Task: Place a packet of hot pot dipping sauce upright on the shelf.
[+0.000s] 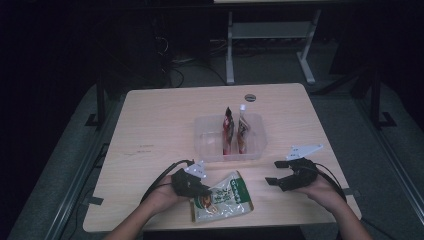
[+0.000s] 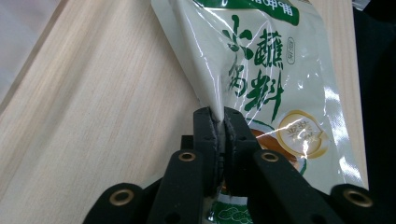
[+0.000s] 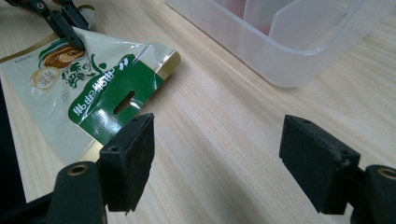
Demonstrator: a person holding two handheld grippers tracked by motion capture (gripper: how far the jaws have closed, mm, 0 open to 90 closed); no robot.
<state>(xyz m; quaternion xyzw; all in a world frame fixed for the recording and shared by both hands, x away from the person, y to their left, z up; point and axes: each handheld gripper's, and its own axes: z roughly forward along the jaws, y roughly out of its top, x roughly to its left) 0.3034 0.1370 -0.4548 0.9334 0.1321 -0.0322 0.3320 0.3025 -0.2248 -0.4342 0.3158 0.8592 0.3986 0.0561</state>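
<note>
A white and green sauce pouch [image 1: 225,196] lies flat near the table's front edge. My left gripper [image 1: 202,191] is shut on its left edge. In the left gripper view the two jaws [image 2: 218,122] pinch a raised fold of the pouch [image 2: 261,70] between their pads. My right gripper [image 1: 274,172] rests on the table to the right of the pouch, open, with nothing between its fingers [image 3: 217,154]. The right gripper view shows the pouch [image 3: 107,79] at the left, with the left gripper [image 3: 60,18] on its far corner.
A clear plastic container [image 1: 200,145] stands mid-table behind the pouch, and its corner [image 3: 289,56] is close ahead of the right gripper. Two dark red pouches [image 1: 229,131] [image 1: 243,131] stand upright in it. A round dark grommet [image 1: 250,97] sits near the far edge.
</note>
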